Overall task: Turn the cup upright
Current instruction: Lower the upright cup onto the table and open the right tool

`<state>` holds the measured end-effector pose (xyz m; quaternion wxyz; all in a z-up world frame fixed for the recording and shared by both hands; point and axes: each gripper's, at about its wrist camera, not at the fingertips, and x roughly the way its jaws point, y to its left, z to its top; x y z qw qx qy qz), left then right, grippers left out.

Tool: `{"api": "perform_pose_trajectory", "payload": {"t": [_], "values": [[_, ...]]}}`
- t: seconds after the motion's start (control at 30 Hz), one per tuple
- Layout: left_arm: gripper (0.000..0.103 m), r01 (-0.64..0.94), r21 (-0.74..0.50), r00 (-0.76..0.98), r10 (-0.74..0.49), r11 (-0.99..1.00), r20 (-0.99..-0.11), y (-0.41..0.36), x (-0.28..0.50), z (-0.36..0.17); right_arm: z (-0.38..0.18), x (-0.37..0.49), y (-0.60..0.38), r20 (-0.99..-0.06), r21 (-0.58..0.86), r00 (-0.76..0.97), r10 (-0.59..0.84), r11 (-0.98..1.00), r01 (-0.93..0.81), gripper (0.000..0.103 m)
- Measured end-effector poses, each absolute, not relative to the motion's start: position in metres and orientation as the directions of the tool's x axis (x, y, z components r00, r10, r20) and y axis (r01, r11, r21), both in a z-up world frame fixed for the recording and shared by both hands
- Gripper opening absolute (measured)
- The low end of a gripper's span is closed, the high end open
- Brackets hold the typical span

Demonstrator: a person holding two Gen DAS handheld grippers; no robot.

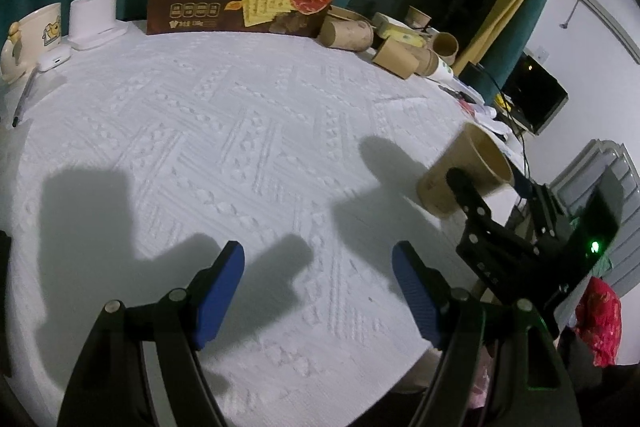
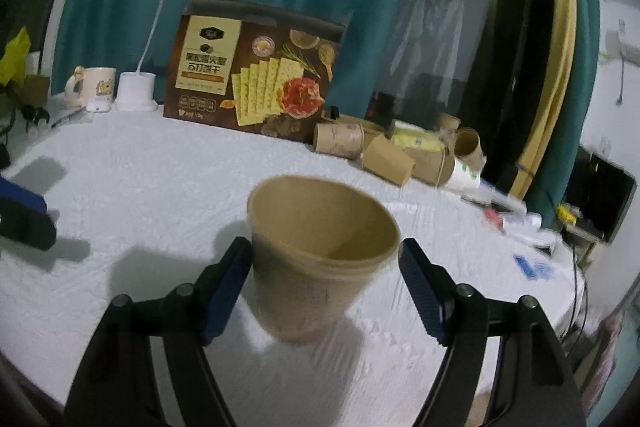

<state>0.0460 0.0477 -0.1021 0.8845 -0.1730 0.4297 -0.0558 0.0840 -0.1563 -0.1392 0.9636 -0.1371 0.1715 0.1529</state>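
A brown paper cup [image 2: 316,267] stands mouth up on the white tablecloth [image 2: 160,179], between the blue pads of my right gripper [image 2: 326,255]. The left pad is close to the cup wall; the right pad stands clear of it, so the jaws are open. In the left wrist view the same cup [image 1: 464,171] is at the right with the right gripper's finger [image 1: 466,187] beside it. My left gripper [image 1: 318,263] is open and empty over the cloth, well left of the cup.
A cracker box [image 2: 256,75] stands at the back. Several paper cups [image 2: 384,151] lie in a heap at the back right. A mug [image 2: 94,85] and a white lamp base [image 2: 136,91] stand at the back left. A pen [image 1: 22,99] lies at the left edge.
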Motion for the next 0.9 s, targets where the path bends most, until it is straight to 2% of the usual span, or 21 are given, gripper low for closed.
{"api": "perform_pose_trajectory", "payload": {"t": [0.57, 0.77, 0.9], "values": [[0.077, 0.049, -0.249, 0.656, -0.220, 0.967, -0.722, 0.014, 0.011, -0.080, -0.140, 0.054, -0.213, -0.514, 0.042, 0.823, 0.241, 0.966, -0.257, 0.074], [0.077, 0.084, -0.231, 0.669, -0.226, 0.969, -0.708, 0.000, -0.005, -0.070, -0.133, 0.032, -0.239, -0.556, 0.095, 0.795, 0.242, 0.969, -0.229, 0.074], [0.077, 0.107, -0.210, 0.683, -0.225, 0.972, -0.694, -0.010, -0.013, -0.063, -0.123, 0.014, -0.258, -0.554, 0.085, 0.807, 0.205, 0.978, -0.191, 0.074]]}}
